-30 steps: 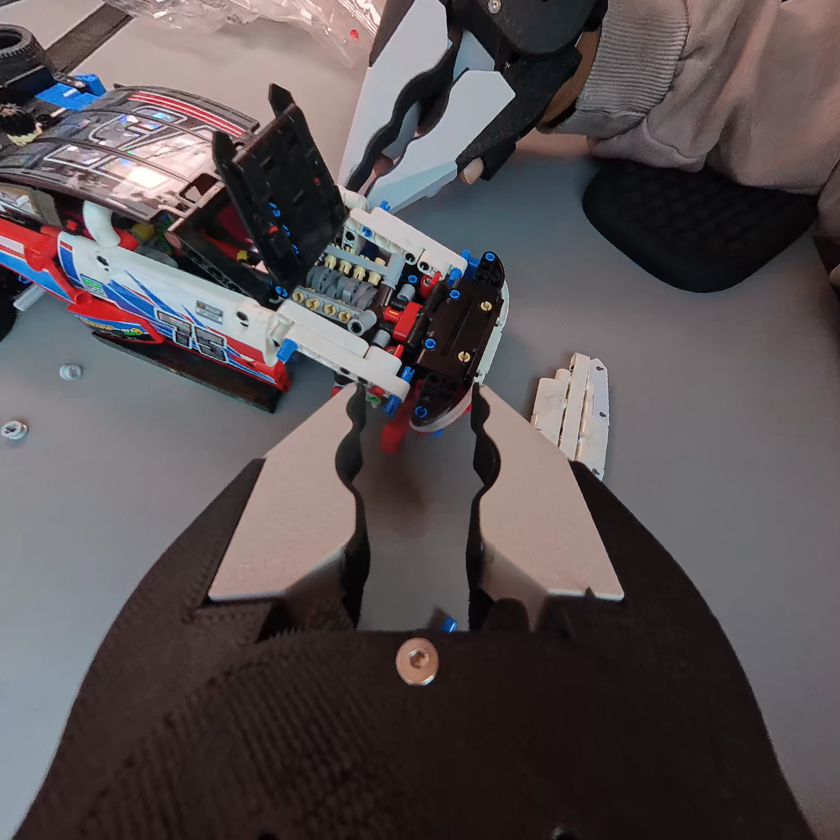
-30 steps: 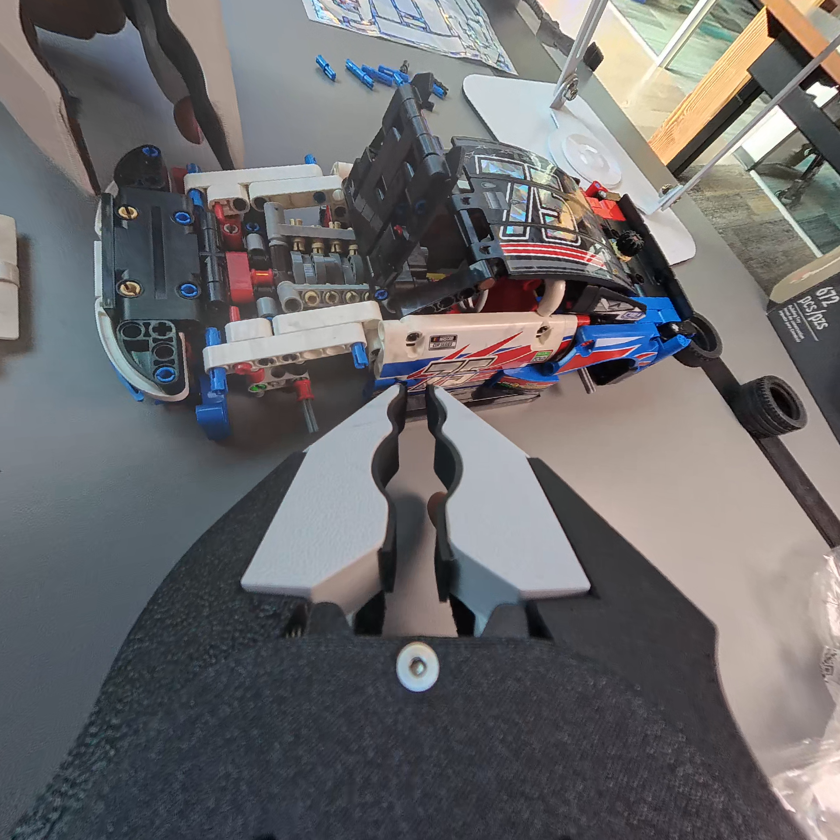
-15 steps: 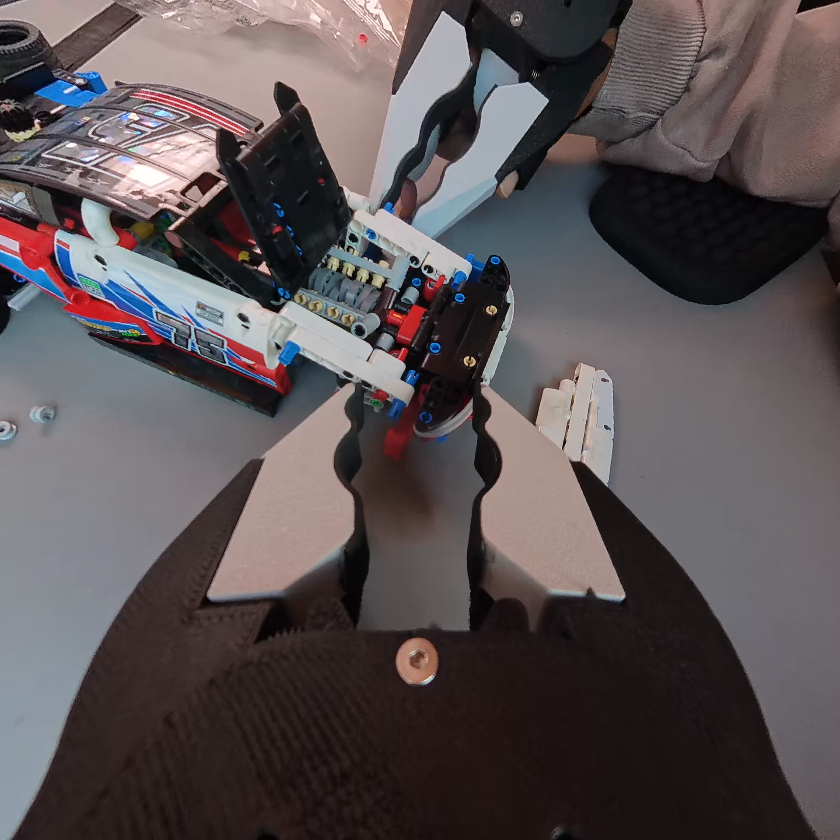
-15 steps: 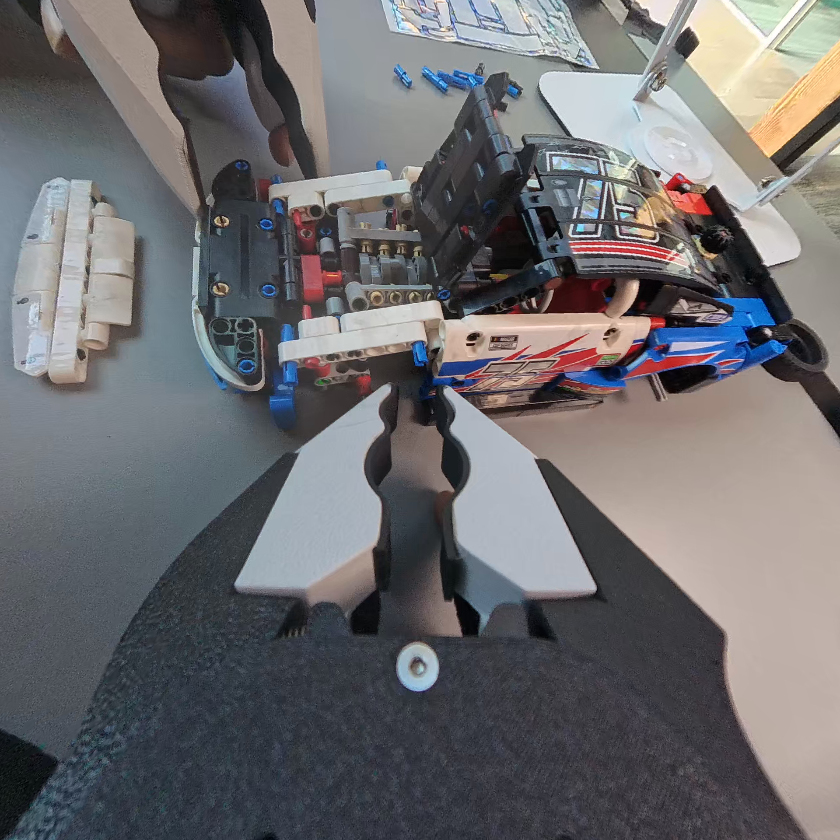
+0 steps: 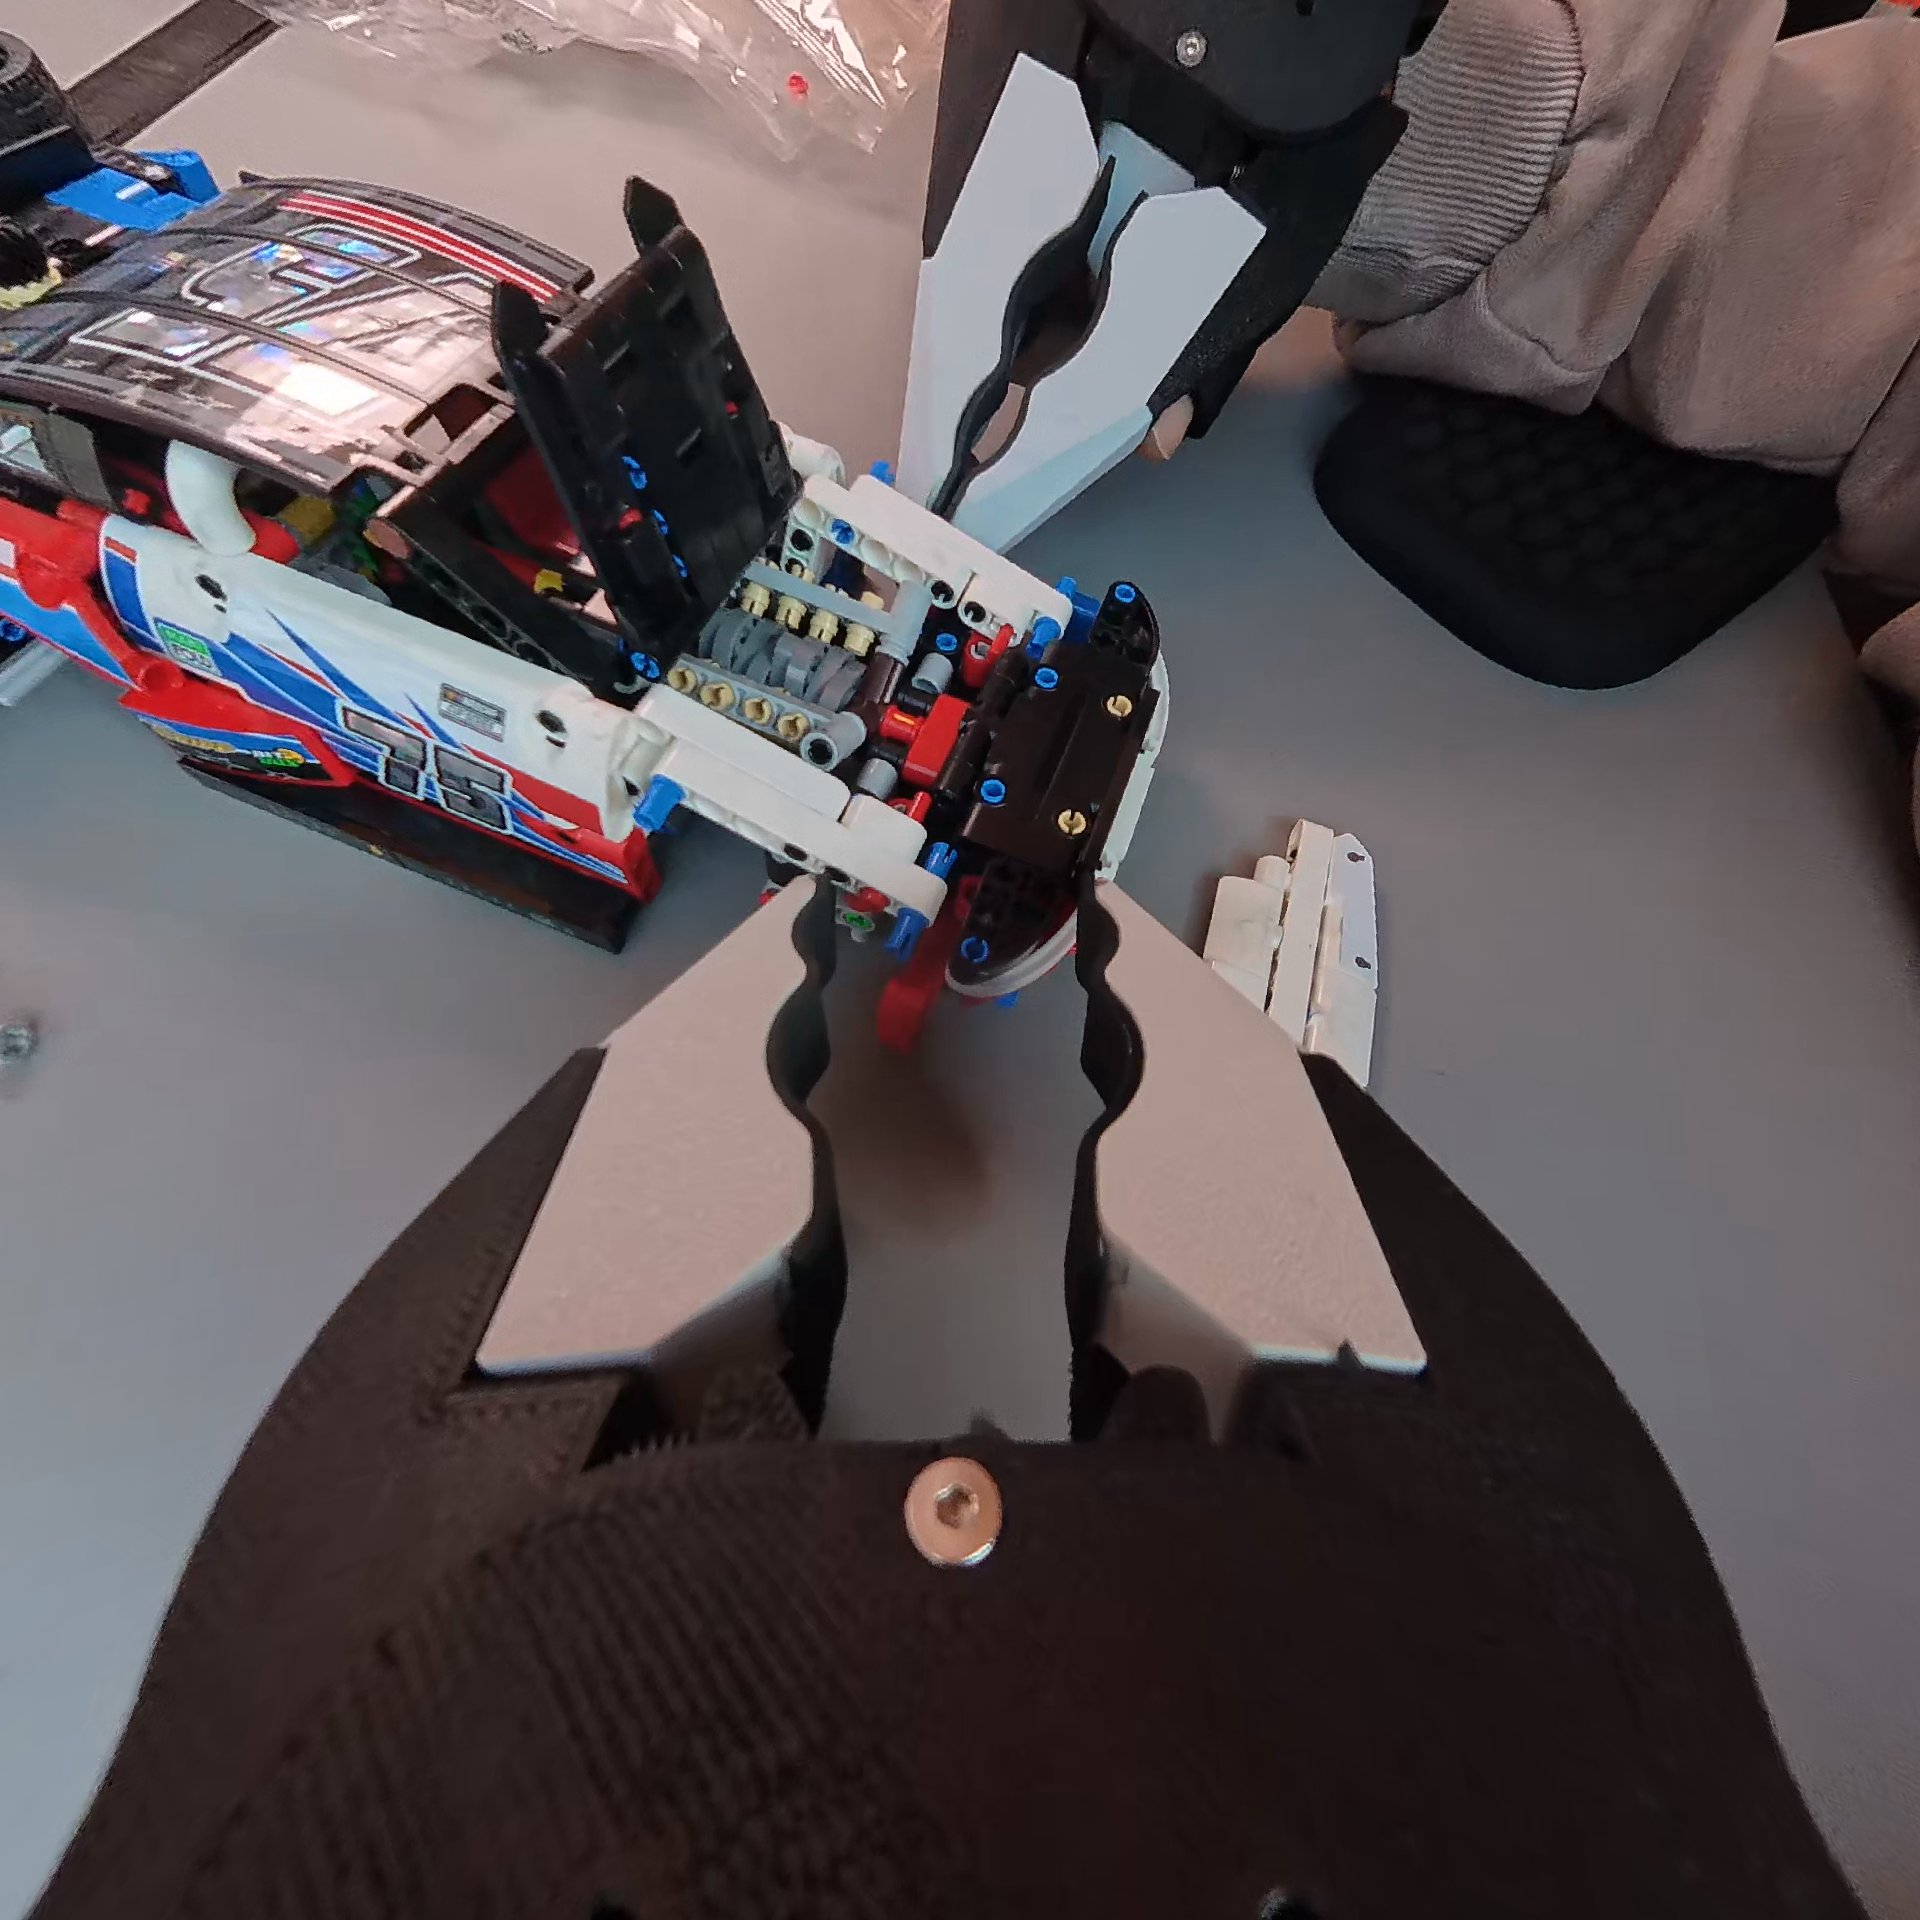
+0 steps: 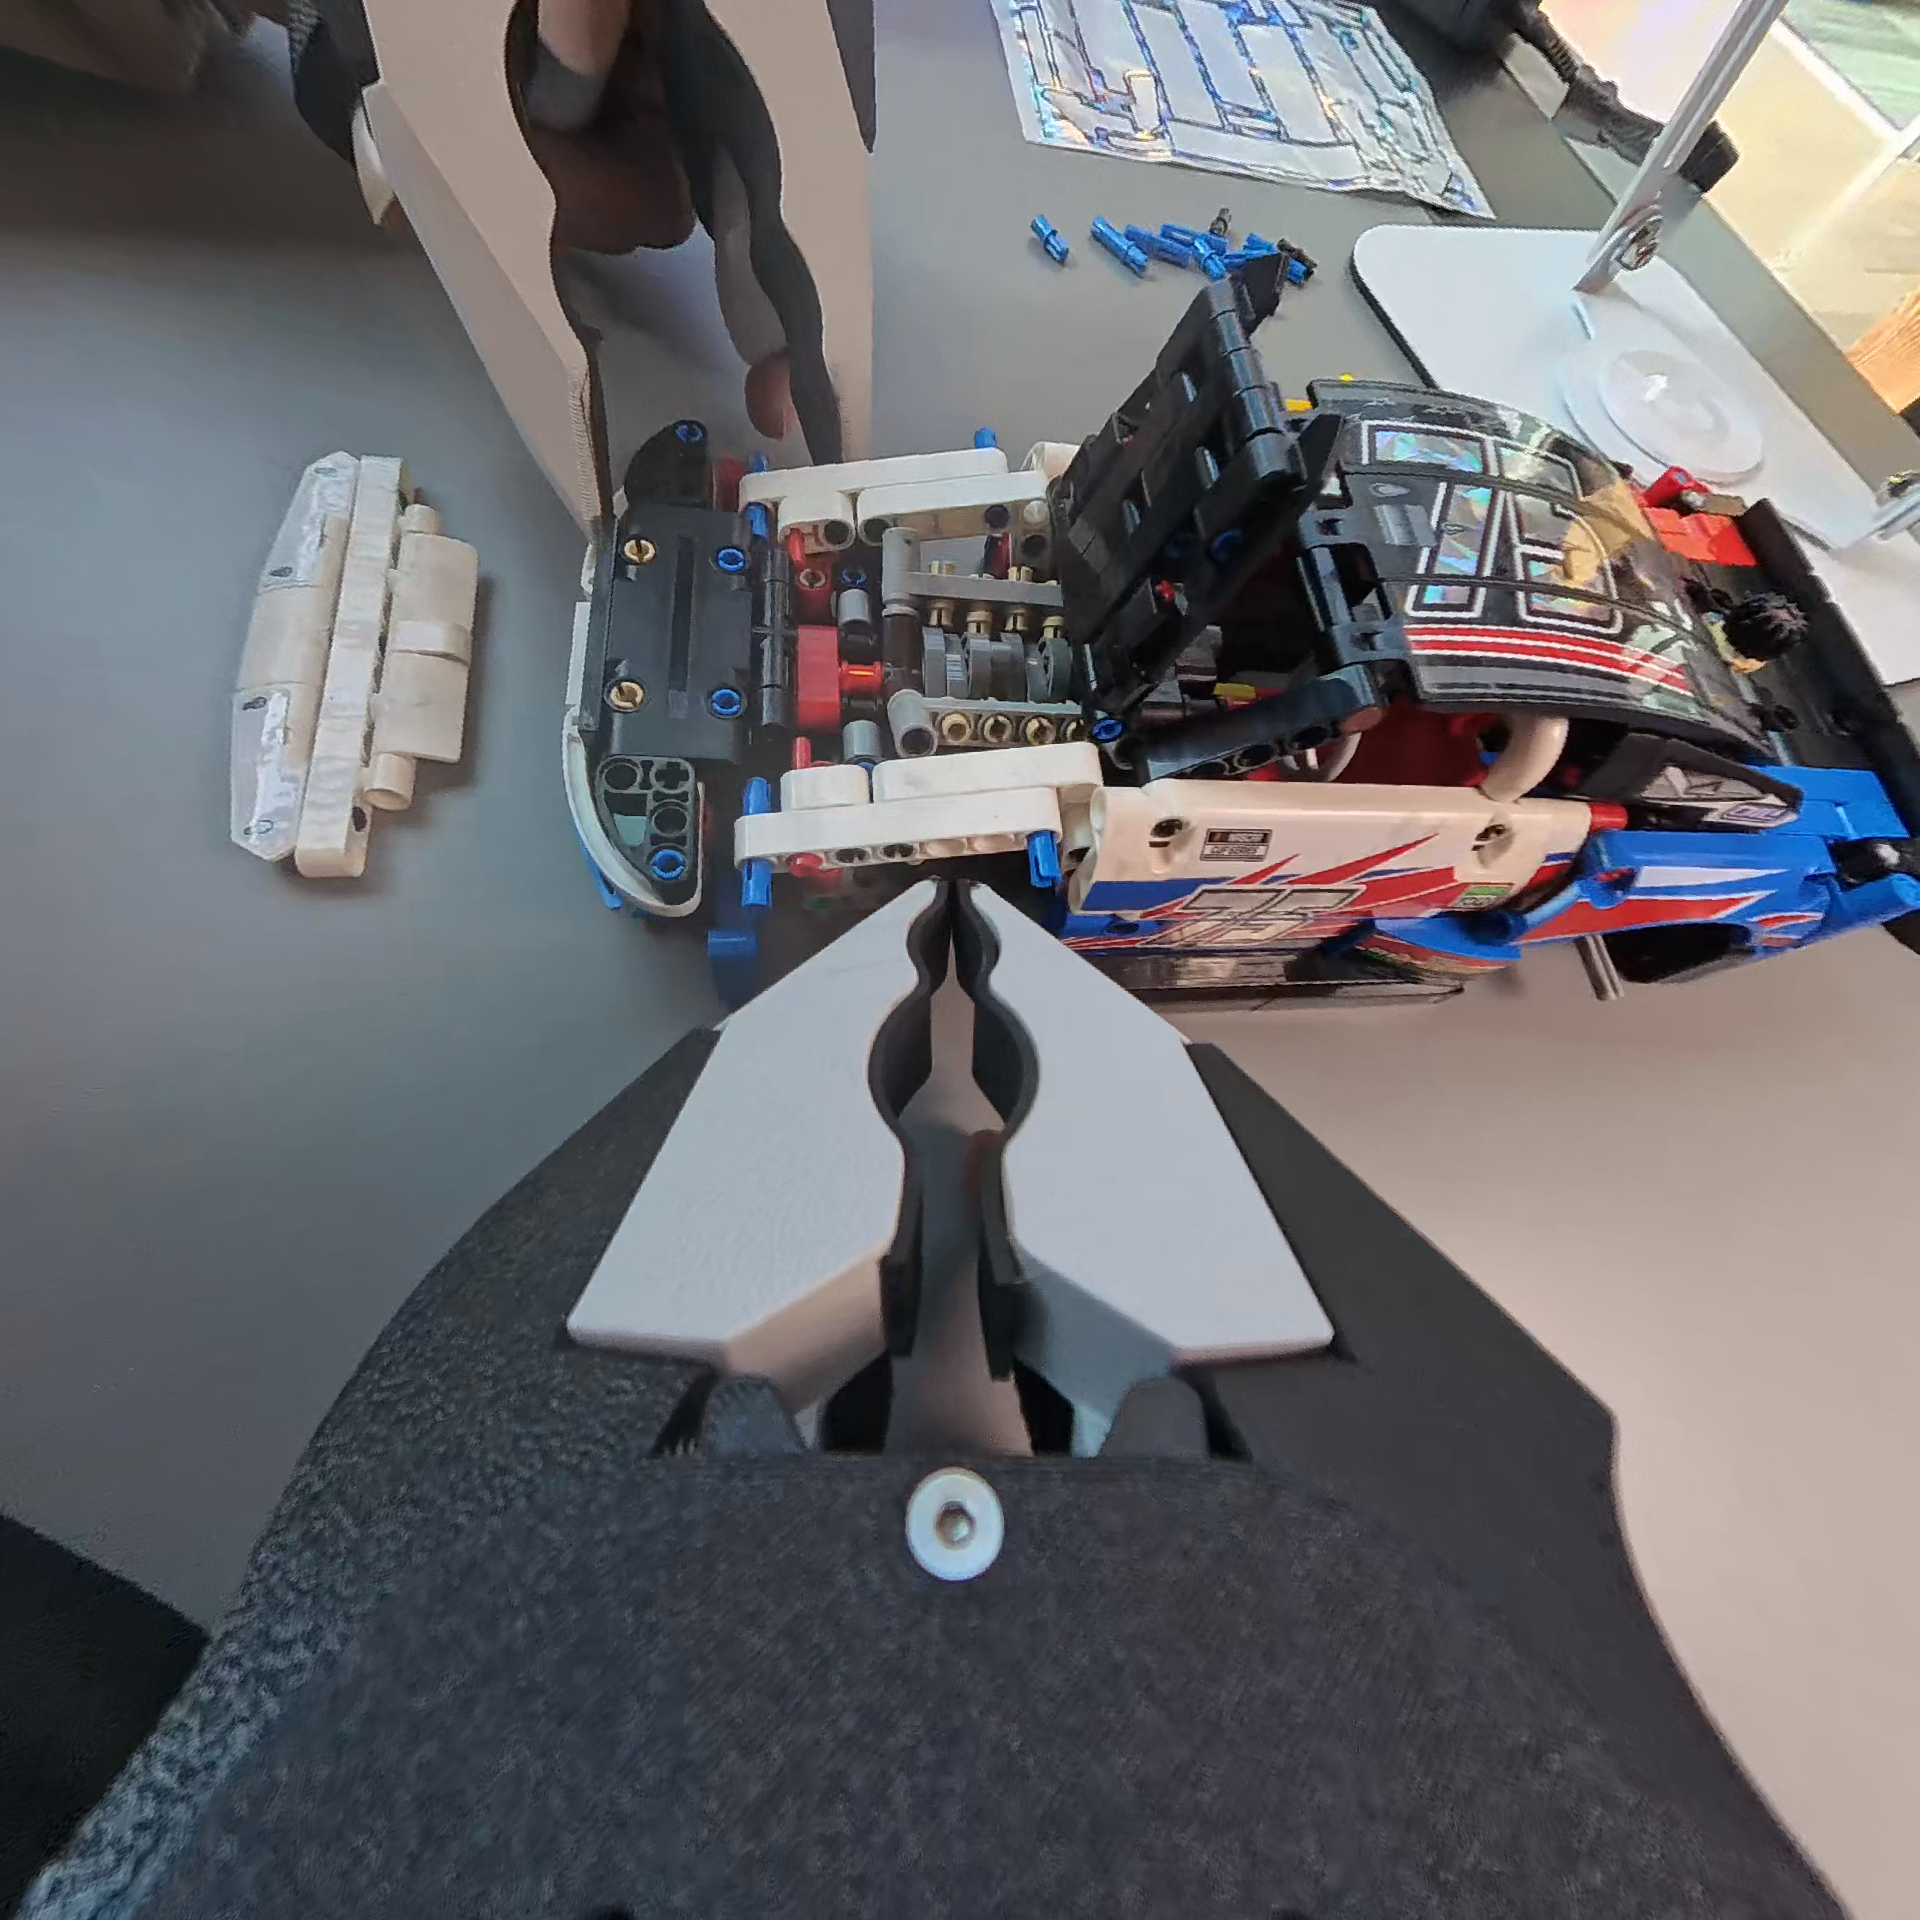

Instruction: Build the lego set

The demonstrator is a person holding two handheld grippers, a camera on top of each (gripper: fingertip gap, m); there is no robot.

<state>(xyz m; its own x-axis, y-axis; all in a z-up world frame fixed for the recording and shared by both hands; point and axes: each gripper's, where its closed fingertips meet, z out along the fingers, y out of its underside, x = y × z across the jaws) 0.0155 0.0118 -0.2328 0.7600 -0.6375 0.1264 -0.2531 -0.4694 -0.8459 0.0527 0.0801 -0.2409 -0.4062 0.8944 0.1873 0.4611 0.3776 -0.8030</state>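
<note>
The lego race car (image 5: 416,707) lies on the grey table with its black hood (image 5: 655,447) raised and the engine bay open. It also shows in the right wrist view (image 6: 1299,842), hood (image 6: 1174,478) up. My left gripper (image 5: 951,904) is open, its fingertips on either side of the car's front corner; it shows in the right wrist view (image 6: 717,468) at the far side of the nose. My right gripper (image 6: 951,894) is shut, its tips against the white side beam; it shows in the left wrist view (image 5: 956,499). A loose white bumper piece (image 5: 1299,956) (image 6: 353,665) lies just ahead of the nose.
Several blue pins (image 6: 1174,244) and a sticker sheet (image 6: 1226,94) lie behind the car. A white stand base (image 6: 1507,312) is at the back right. A plastic bag (image 5: 623,42), a black pad (image 5: 1558,540) and a person's sleeve (image 5: 1662,208) lie past the car. The left gripper's tips are roughly 9 cm from the right gripper's. The right gripper is farther from the loose white bumper piece (image 6: 353,665), some 12 cm, than the left, some 6 cm. My left wrist view (image 5: 1290,965) looks at it from another angle.
My right gripper's fingers have closed from a narrow gap to touching, and it has come up against the car's side. The left gripper has stayed open at the nose.
</note>
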